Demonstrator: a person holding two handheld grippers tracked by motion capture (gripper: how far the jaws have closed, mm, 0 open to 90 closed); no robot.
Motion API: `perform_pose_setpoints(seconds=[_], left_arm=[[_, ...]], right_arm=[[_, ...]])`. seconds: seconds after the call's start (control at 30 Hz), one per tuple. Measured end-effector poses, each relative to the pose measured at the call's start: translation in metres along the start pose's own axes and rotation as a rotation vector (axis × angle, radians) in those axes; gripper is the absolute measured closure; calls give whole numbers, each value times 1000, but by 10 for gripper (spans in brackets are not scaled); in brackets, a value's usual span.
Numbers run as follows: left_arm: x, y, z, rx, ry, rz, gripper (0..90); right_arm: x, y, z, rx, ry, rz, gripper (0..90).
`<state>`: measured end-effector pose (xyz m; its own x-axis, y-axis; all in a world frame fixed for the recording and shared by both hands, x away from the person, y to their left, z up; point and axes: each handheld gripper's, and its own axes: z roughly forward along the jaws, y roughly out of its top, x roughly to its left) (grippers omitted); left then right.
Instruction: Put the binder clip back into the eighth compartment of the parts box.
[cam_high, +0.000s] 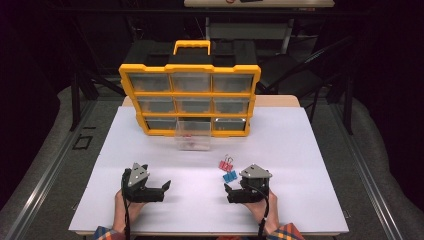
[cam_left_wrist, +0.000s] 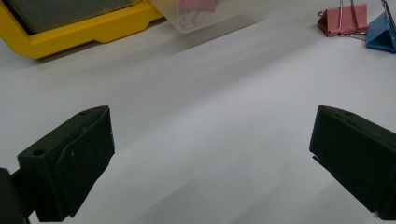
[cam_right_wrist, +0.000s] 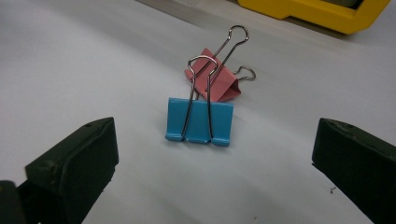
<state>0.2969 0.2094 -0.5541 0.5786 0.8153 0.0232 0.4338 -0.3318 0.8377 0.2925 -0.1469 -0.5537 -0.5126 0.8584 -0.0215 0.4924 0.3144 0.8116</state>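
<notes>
Work has barely begun — we hold both grippers, left gripper (cam_high: 166, 185) and right gripper (cam_high: 226, 189), agape and empty, with 2 clips — blue clip (cam_right_wrist: 200, 121), pink clip (cam_right_wrist: 213, 79) — unpicked beside the drawer (cam_high: 193, 134).

High view: fixed above the near edge, facing forward and down over the whole worktop (cam_high: 150, 150). Left hand-held gripper (cam_left_wrist: 210, 154) cam: low, close to the surface, facing ahead past its jaws. Right hand-held gripper (cam_right_wrist: 212, 168) cam: same, closer in. All three share the blue binder clip (cam_right_wrist: 200, 122) and pink binder clip (cam_right_wrist: 215, 80) ahead of the right one.
</notes>
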Motion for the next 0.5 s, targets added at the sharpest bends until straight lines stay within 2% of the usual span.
perform_pose_setpoints(seconds=[0.2, 0.27, 0.33, 0.5], left_arm=[[1, 0, 0, -4, 1, -3, 0], [2, 0, 0, -3, -4, -6, 0], [3, 0, 0, -2, -5, -8, 0], [3, 0, 0, -3, -4, -10, 0]], right_arm=[[7, 3, 12, 32, -10, -9, 82], [9, 4, 16, 40, -24, -14, 152], [10, 5, 20, 46, -35, -8, 165], [10, 6, 26, 60, -42, 2, 292]])
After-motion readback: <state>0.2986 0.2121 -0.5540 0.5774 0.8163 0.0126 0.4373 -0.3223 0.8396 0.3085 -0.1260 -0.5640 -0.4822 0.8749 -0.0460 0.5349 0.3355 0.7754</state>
